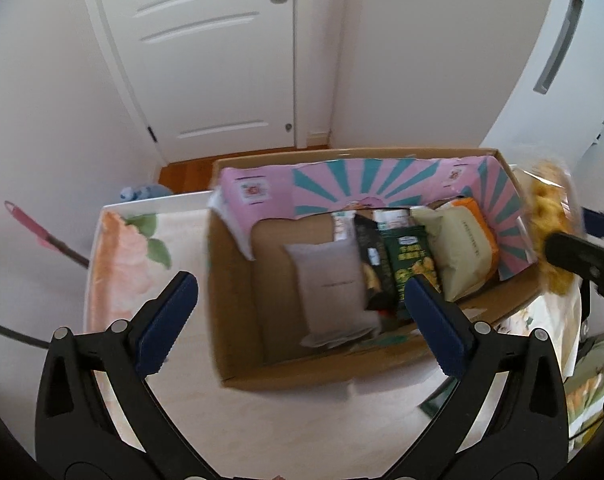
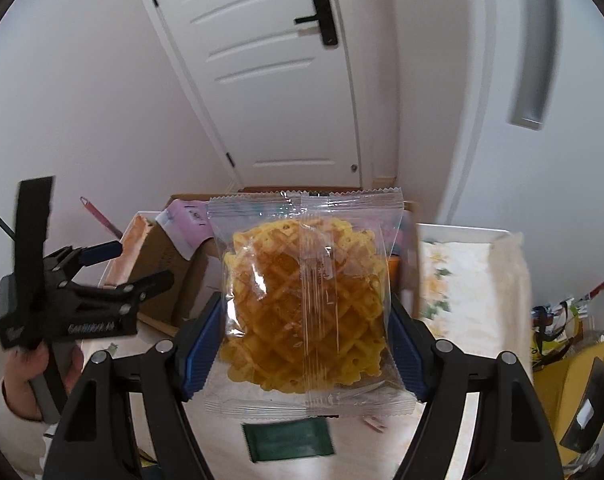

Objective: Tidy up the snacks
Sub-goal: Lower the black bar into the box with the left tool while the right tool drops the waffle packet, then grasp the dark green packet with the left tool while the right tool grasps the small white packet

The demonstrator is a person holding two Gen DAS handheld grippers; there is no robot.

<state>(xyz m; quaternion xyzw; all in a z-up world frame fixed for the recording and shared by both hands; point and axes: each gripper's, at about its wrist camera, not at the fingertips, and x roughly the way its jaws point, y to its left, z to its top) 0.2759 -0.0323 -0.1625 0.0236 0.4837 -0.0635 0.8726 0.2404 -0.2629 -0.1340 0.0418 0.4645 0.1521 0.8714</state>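
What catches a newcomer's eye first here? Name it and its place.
The clear-wrapped yellow waffle snack fills the right wrist view, clamped in the right gripper. Next, the cardboard box on the table, with a pink and teal lining and snack packets standing inside. The left gripper hangs open over it.

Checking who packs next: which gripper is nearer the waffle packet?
Right. The right gripper is clamped on the waffle packet; the left gripper hangs open and empty over the cardboard box, off to its side.
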